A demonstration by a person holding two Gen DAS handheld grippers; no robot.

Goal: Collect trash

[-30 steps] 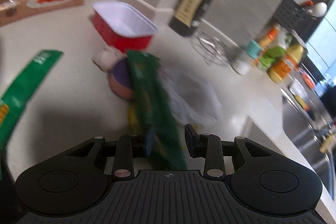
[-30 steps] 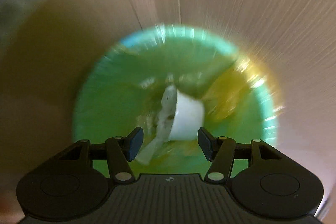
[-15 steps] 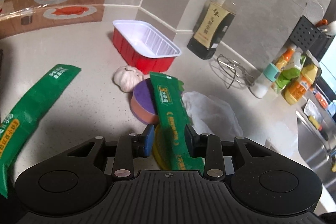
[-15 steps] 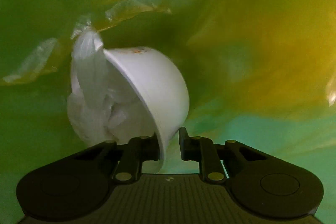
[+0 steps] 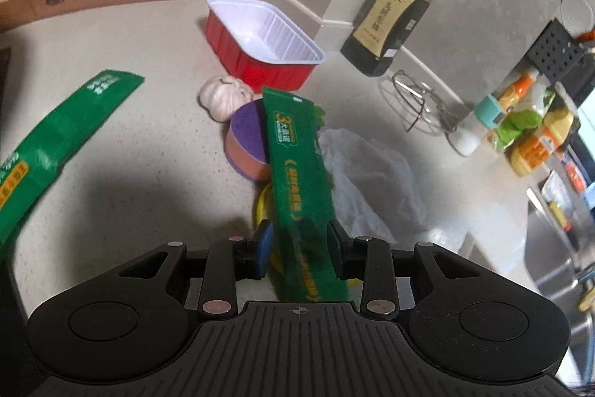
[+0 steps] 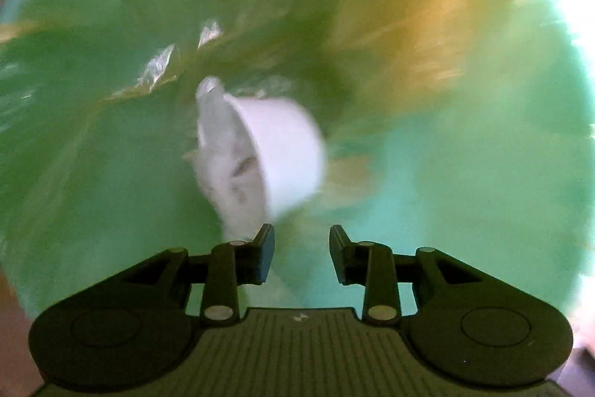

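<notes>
In the left wrist view, my left gripper (image 5: 300,240) is shut on a long green snack wrapper (image 5: 293,166), which is held above the pale counter (image 5: 148,196) and sticks out forward. The right wrist view looks straight down into a green trash bag (image 6: 111,136). A white bowl (image 6: 286,151) stuffed with crumpled white plastic (image 6: 230,173) lies on its side in the bag. My right gripper (image 6: 302,244) hangs just above the bowl. Its jaws are opening with nothing between them. This view is blurred.
On the counter lie a second green wrapper (image 5: 63,144), a red tray (image 5: 260,39), a garlic bulb (image 5: 225,95), a purple-and-orange sponge (image 5: 247,144) and a clear plastic bag (image 5: 372,181). A dark sauce bottle (image 5: 390,21) and wire rack (image 5: 416,99) stand behind. A sink (image 5: 550,248) is at right.
My right gripper was shut on the white bowl's rim half a second ago and has let go; the bowl now lies loose, farther off. The left gripper keeps the wrapper, and its view has steadied.
</notes>
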